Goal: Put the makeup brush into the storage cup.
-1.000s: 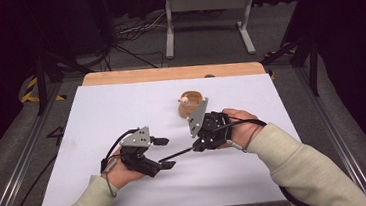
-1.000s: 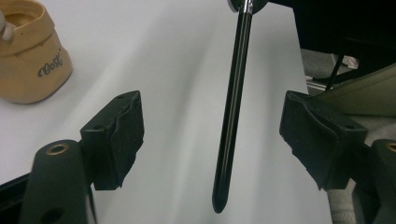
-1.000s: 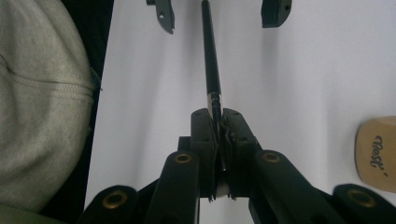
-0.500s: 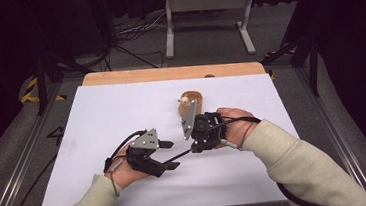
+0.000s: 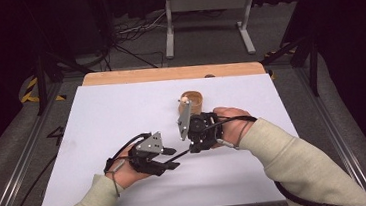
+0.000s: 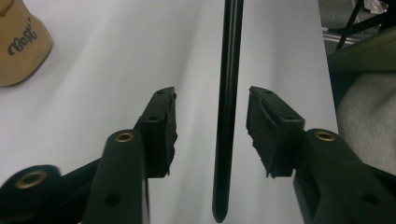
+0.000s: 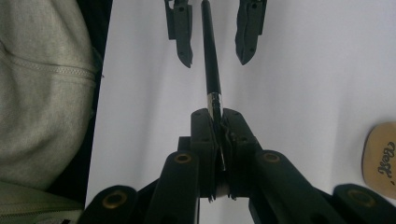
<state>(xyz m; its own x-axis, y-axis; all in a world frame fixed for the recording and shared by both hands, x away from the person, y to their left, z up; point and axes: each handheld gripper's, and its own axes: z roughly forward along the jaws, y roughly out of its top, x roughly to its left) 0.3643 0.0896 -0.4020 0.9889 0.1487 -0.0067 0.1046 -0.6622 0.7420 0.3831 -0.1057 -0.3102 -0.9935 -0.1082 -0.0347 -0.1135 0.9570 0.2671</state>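
Right claw [image 7: 218, 122] is clamped on one end of a slim black pen [image 7: 209, 56]; its jaws are pressed together on the barrel just behind a narrow silver band. From that grip the pen runs straight out over the white table [image 5: 116, 114] toward the left claw [image 6: 212, 126].

Left claw stands with its jaws apart, one on each side of the pen's free end. In the left gripper view the dark barrel passes down the gap between the two jaws, touching neither, its rounded tip low in that view. The right gripper view confirms this: the left claw's two jaws [image 7: 214, 28] flank the far end of the pen with clear white surface on both sides of it.

In the high view the right claw [image 5: 194, 144] sits near the table's middle, held by the person's right hand [image 5: 230, 124], with its grey plate tilted up. The left claw [image 5: 171, 159] lies just beside it, lower and to the left, held by the left hand [image 5: 126, 170]. Both forearms wear pale sleeves.

Just beyond the right claw stands a small tan cup [image 5: 191, 101] bearing dark script lettering; it is apart from the pen. A bare wooden strip shows along the table's far edge.
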